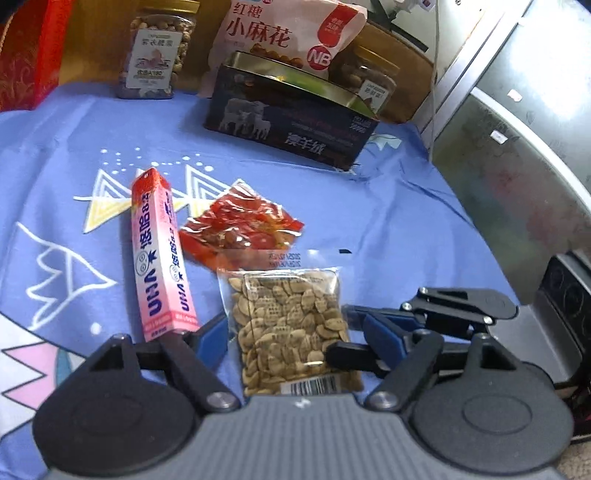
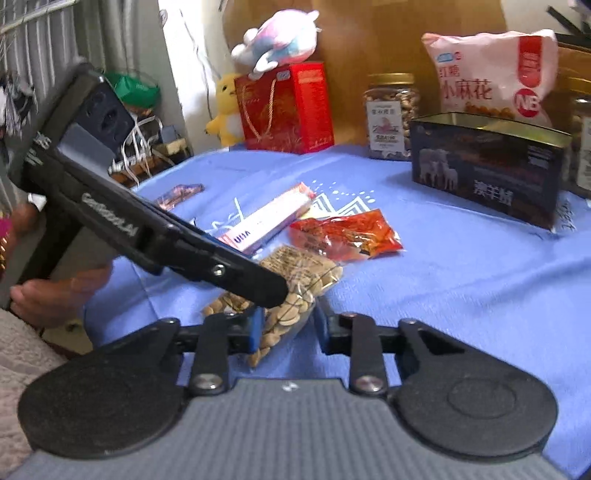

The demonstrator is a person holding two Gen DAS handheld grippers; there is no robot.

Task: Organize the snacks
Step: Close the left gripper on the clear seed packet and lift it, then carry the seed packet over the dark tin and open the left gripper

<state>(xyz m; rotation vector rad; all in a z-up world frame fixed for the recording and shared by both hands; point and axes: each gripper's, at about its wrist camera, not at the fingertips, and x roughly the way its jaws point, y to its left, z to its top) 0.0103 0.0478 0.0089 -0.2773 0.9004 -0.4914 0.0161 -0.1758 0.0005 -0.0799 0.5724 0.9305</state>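
Observation:
A clear bag of seeds (image 1: 291, 325) lies on the blue cloth (image 1: 388, 221) between the open fingers of my left gripper (image 1: 284, 339). My right gripper (image 2: 286, 326) is open too, with the same seed bag (image 2: 295, 291) between its blue pads. It also shows at the right of the left wrist view (image 1: 373, 332). A pink UHA candy box (image 1: 159, 254) and a red snack packet (image 1: 240, 229) lie just beyond the bag. A dark open-topped box (image 1: 291, 114) stands further back.
Two nut jars (image 1: 155, 55) and a pink twist-snack bag (image 1: 291, 33) stand behind the dark box. A red gift bag (image 2: 284, 107) and plush toys (image 2: 280, 37) sit at the far left. A small wrapped item (image 2: 181, 194) lies by the cloth's left edge.

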